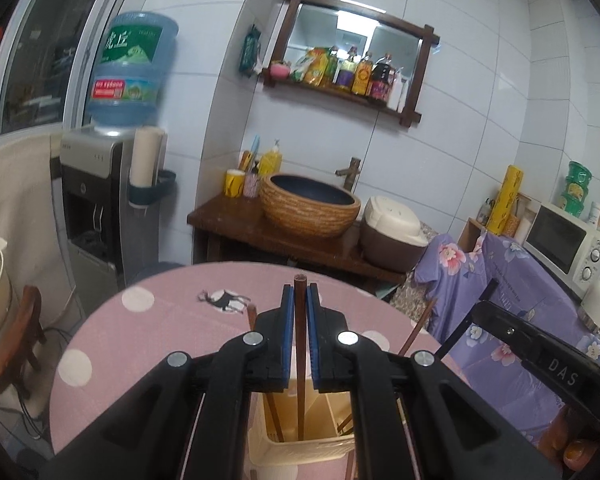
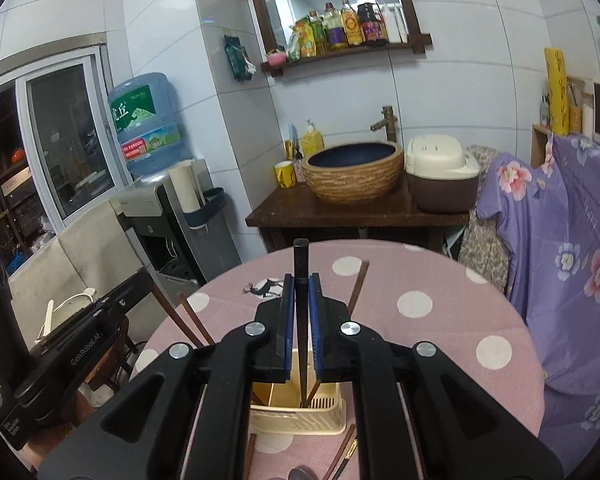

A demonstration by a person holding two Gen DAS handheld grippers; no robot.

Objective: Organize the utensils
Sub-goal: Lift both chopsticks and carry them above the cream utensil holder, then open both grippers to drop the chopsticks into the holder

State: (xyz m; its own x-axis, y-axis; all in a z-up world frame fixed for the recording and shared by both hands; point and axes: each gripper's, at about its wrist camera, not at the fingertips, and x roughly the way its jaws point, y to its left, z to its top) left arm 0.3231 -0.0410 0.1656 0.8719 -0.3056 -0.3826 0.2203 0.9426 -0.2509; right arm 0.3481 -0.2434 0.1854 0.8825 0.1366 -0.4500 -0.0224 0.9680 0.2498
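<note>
My left gripper is shut on a brown chopstick that stands upright, its lower end down inside the cream utensil holder. More brown chopsticks lean in that holder. My right gripper is shut on a black chopstick, whose tip reaches into the same cream holder. Brown chopsticks lean out of the holder on the left, and another on the right. The right gripper's body shows at the right of the left wrist view.
The holder stands on a round table with a pink dotted cloth. Loose chopsticks and a spoon lie in front of the holder. Behind are a wooden stand with a basin, a rice cooker, a water dispenser and a purple cloth.
</note>
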